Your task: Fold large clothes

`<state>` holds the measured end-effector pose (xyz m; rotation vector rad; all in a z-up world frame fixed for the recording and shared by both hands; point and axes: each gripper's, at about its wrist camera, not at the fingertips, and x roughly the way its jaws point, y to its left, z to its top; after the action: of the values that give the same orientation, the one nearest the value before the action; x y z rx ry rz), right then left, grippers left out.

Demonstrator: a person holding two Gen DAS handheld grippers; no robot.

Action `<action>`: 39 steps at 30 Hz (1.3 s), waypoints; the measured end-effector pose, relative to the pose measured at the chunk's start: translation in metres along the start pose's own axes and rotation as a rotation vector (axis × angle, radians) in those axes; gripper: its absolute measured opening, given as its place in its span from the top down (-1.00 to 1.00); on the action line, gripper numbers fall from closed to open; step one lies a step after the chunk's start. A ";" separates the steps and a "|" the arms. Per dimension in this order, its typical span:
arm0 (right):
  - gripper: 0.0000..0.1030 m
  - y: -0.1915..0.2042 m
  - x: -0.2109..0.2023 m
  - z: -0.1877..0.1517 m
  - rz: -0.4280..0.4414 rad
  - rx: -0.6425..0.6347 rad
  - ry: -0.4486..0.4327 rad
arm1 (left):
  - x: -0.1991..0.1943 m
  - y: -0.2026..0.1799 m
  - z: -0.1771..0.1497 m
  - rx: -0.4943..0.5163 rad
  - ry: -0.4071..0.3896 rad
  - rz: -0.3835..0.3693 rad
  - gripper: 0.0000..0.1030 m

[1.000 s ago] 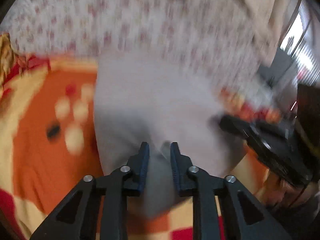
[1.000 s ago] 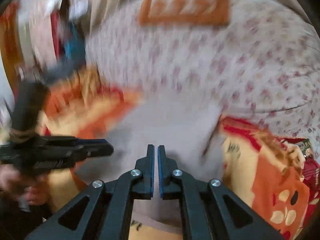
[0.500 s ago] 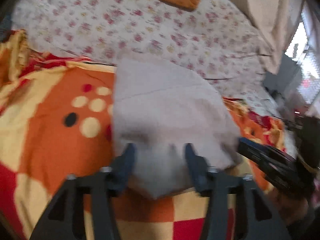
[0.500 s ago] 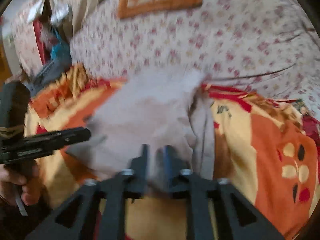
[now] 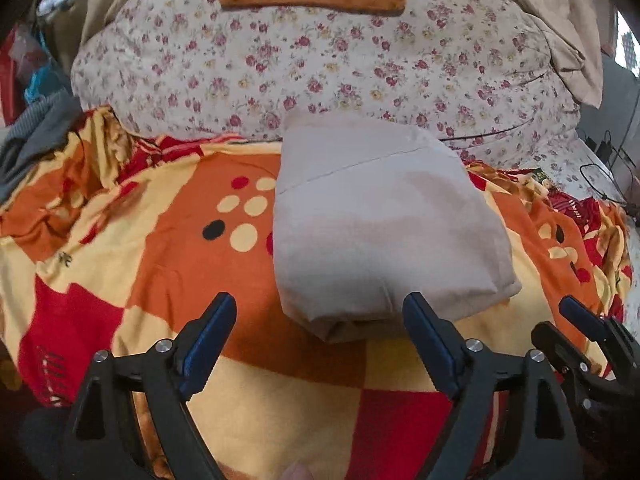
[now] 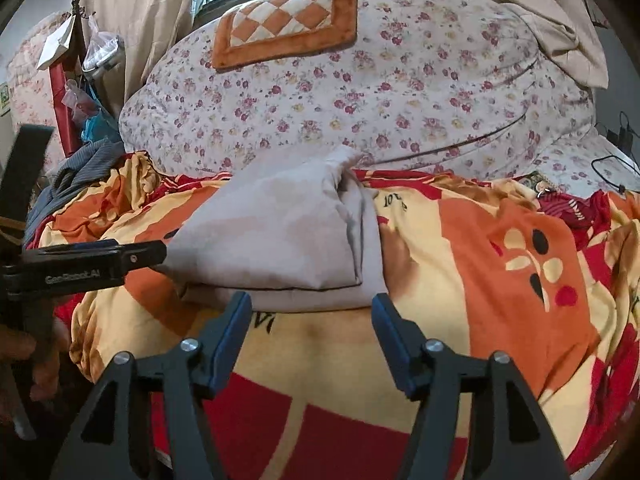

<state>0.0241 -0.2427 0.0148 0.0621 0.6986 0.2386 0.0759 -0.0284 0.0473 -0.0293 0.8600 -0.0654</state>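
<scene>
One folded grey garment (image 5: 384, 232) lies on the patterned blanket (image 5: 160, 280) of a bed, directly ahead of both tongs and just beyond their tips. Its long axis runs away from the tongs toward the floral quilt (image 5: 320, 60) heaped behind it; its far end rests against that quilt. The near folded edge faces the tongs and sits slightly proud of the blanket, layered, with a straight seam crossing the upper surface and loose layers showing along its right side in the right wrist view (image 6: 360, 232). Left tongs (image 5: 320, 332) stand spread wide, holding nothing, their right finger touching or nearly touching the near edge. Right tongs (image 6: 312, 320) are likewise spread and empty, just short of that edge. Neither pair appears clearly nearer. The fold looks compact and probably complete, or one further fold remains.
</scene>
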 end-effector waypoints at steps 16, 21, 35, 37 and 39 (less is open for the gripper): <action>-0.28 -0.007 -0.003 0.012 0.015 0.013 -0.013 | 0.013 0.004 -0.001 0.027 0.028 0.040 -0.52; -0.41 -0.017 0.011 0.053 0.057 -0.015 -0.008 | 0.037 0.037 0.032 -0.024 0.046 -0.037 -0.52; -0.77 -0.087 0.167 0.065 0.303 0.347 0.259 | 0.129 0.048 0.031 -0.025 0.136 -0.335 -0.88; -0.73 -0.080 0.170 0.063 0.371 0.333 0.281 | 0.127 0.046 0.031 -0.010 0.141 -0.343 -0.87; -0.71 -0.065 0.166 0.065 0.489 0.278 0.299 | 0.121 0.047 0.030 -0.001 0.134 -0.367 -0.86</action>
<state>0.2017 -0.2648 -0.0484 0.4734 1.0062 0.6271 0.1790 0.0103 -0.0272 -0.1856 0.9801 -0.4152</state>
